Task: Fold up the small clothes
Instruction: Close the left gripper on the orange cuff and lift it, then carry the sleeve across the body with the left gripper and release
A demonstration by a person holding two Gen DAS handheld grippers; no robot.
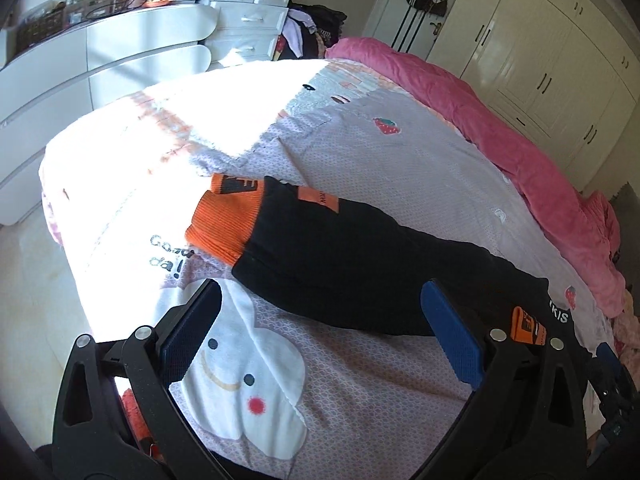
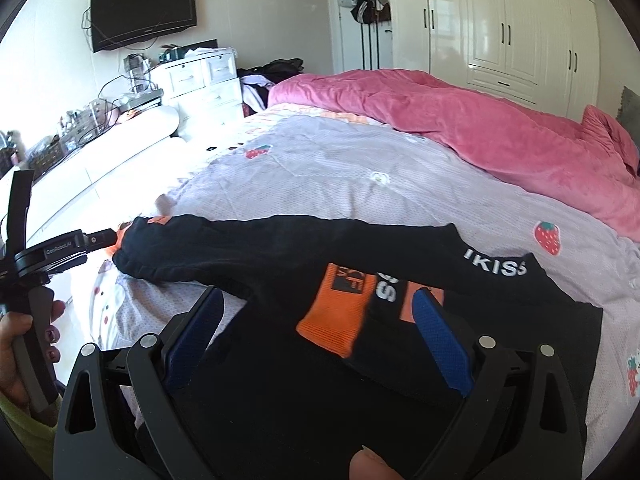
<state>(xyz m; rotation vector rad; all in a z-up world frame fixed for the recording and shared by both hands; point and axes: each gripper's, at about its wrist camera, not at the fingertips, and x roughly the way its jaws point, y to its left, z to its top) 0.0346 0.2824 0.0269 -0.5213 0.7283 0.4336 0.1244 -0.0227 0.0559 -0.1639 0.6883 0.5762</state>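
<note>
Left wrist view: we see the black garment [image 1: 352, 264] lying on the bedspread [image 1: 360, 152], orange cuff [image 1: 224, 220] toward the dresser; our left gripper [image 1: 320, 328] gapes wide, empty. Right wrist view alone shows the white lettering [image 2: 496, 266], the person's hand [image 2: 28, 344], and our right gripper [image 2: 316, 340] spread wide above the garment, holding nothing.

The sweater [image 2: 360, 288] lies flat on the bed sheet [image 2: 320, 168], and one sleeve [image 1: 320, 248] reaches toward 10 o'clock. The blanket [image 2: 460, 120] is heaped on the bed at 1 o'clock, behind the sweater. The wardrobe [image 2: 512, 28] stands beyond it. The dresser [image 2: 200, 80] stands at 11 o'clock, and the television [image 2: 144, 10] hangs above it.
</note>
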